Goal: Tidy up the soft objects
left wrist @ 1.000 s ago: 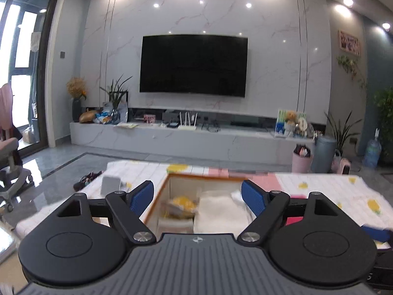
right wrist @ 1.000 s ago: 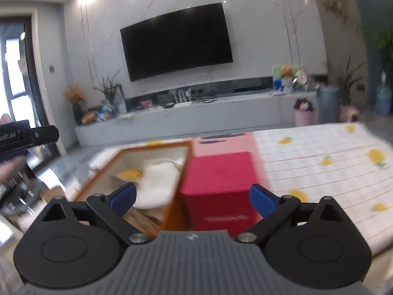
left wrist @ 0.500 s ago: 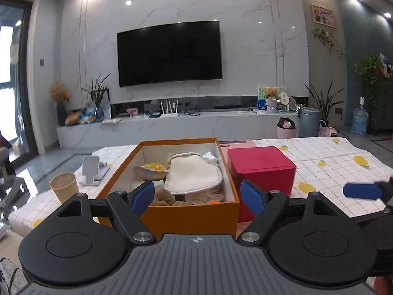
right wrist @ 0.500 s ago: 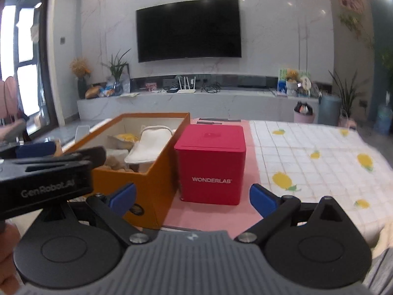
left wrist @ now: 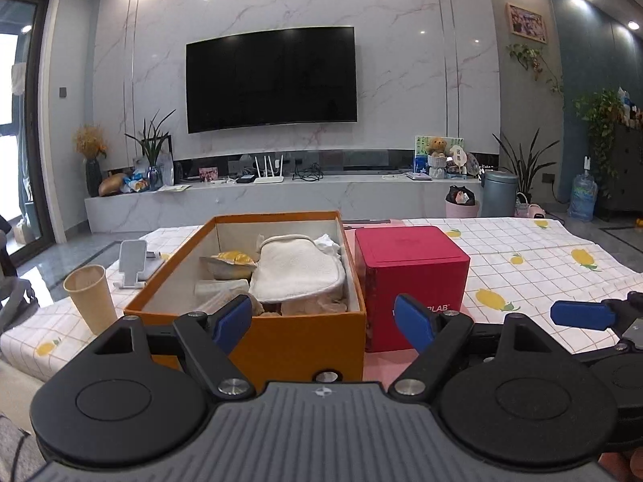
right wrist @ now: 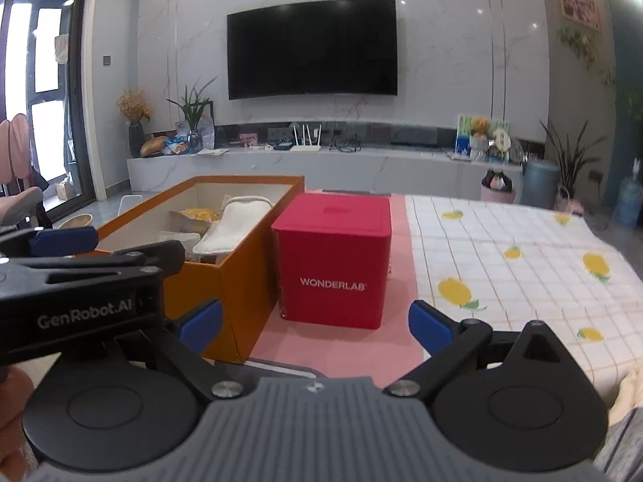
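Partly hidden box contents

The left gripper point(right wrist: 120, 277) covers the orange box's point(right wrist: 241, 277) near corner; items under the white pouch point(left wrist: 297, 269) are indistinct.

Black television point(left wrist: 271, 79) hangs on marble wall point(left wrist: 402, 60)

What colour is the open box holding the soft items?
Orange, with a pale inside; clearest in the left wrist view.

Home living rm: big wall TV point(left wrist: 271, 79) on marble wall, low media shelf point(left wrist: 281, 197) w/ router point(left wrist: 268, 172), teddy point(left wrist: 437, 147), potted plants point(left wrist: 522, 168), framed pic point(left wrist: 525, 23); lemon-print cloth point(left wrist: 542, 257) on tabletop.
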`<state>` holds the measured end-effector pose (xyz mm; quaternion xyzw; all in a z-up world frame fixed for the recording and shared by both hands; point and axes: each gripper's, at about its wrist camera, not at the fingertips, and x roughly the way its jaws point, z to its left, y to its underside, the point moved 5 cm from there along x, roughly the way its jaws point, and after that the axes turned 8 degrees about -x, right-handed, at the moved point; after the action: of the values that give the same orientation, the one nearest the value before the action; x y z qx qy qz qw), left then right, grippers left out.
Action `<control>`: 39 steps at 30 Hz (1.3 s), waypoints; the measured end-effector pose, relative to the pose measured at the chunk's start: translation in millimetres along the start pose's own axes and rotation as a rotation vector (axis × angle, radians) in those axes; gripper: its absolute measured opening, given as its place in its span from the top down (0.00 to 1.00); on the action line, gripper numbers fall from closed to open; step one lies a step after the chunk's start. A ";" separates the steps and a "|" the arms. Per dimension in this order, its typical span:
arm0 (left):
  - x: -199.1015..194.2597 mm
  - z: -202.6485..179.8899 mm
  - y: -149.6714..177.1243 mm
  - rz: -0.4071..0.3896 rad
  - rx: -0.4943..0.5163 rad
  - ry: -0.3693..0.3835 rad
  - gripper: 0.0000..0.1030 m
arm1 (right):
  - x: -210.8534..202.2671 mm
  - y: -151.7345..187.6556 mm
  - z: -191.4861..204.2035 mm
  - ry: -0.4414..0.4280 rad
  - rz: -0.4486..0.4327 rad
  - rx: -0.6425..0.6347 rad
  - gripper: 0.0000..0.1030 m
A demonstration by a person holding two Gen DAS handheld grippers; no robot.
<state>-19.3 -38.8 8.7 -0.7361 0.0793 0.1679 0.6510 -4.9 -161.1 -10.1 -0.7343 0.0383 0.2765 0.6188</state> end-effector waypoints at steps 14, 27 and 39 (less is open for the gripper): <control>-2.0 -0.1 2.2 0.003 -0.008 -0.014 0.08 | -1.3 1.6 0.9 0.031 0.010 -0.022 0.06; 0.2 0.4 2.1 0.022 -0.017 -0.008 0.08 | -2.8 2.1 1.3 0.043 0.015 -0.029 0.06; 0.9 0.2 2.6 0.028 -0.013 -0.012 0.08 | -1.7 3.0 1.8 0.045 0.024 -0.031 0.06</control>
<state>-19.3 -39.0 5.9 -0.7380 0.0846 0.1817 0.6444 -8.2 -160.6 -12.1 -0.7493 0.0565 0.2680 0.6029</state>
